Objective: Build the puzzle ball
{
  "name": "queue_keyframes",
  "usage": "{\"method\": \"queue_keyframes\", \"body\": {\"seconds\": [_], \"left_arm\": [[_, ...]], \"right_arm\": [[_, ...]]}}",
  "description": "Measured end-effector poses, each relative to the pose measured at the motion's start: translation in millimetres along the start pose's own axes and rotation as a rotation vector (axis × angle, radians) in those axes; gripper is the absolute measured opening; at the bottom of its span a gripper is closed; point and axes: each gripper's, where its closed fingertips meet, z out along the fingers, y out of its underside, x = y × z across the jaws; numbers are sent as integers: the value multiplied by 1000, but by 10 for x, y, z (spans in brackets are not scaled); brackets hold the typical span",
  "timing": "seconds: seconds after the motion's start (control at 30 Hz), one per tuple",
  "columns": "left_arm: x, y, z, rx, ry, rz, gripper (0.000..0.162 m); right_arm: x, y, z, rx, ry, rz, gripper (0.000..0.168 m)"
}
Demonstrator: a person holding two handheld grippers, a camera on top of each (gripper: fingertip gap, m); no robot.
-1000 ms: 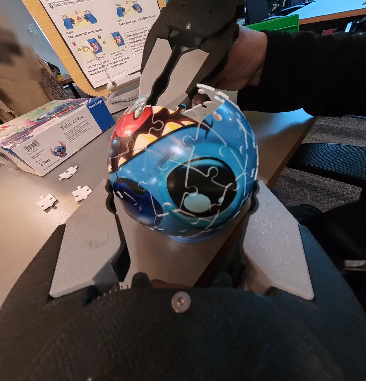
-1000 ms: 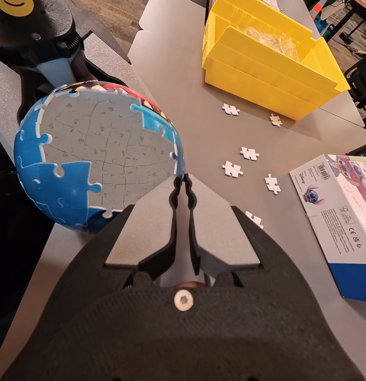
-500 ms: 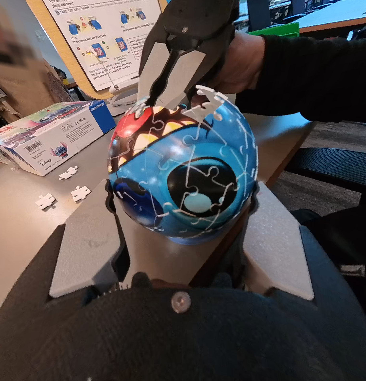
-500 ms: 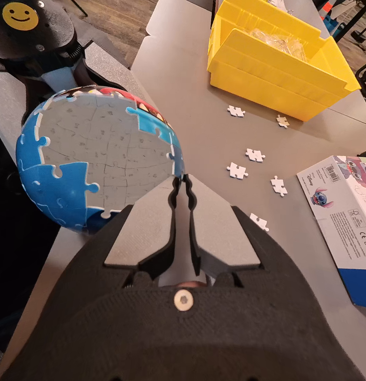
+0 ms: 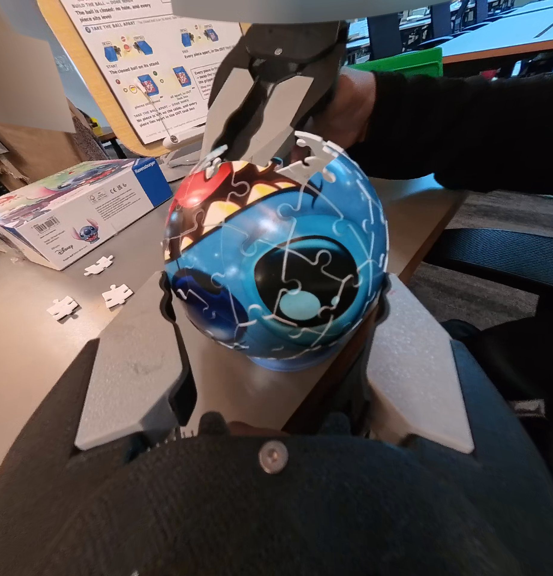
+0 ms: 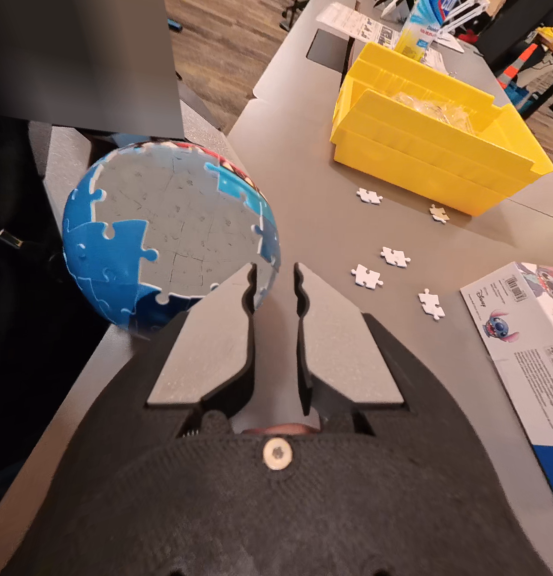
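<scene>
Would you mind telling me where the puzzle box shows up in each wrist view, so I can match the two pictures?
Left wrist view: the puzzle box lies at the left edge on the grey table, left of the puzzle ball.
Right wrist view: it sits at the right edge, cut off by the frame.
Shared landmark: the puzzle ball, with loose white pieces lying between it and the box.

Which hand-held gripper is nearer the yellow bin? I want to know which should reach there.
Right. The right hand-held gripper is open beside the ball, pointing toward the yellow bin across the table. The left hand-held gripper clasps the ball's far side.
</scene>
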Motion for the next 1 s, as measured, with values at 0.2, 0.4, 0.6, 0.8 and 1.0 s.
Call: {"method": "queue_keyframes", "body": {"seconds": [0.2, 0.4, 0.6, 0.8, 1.0], "left_arm": [[-2, -1, -26, 23, 30, 2, 127], [0, 33, -108, 2, 77, -11, 122], [-107, 47, -205, -6, 117, -125, 123], [7, -6, -188, -21, 223, -232, 124], [-52, -1, -148, -95, 258, -244, 123]], "right_arm": [[75, 9, -212, 167, -103, 113, 22], [106, 70, -362, 273, -291, 448, 42], [-88, 157, -405, 237, -337, 533, 61], [-398, 282, -230, 102, -348, 585, 74], [-570, 243, -140, 89, -376, 592, 79]]}}
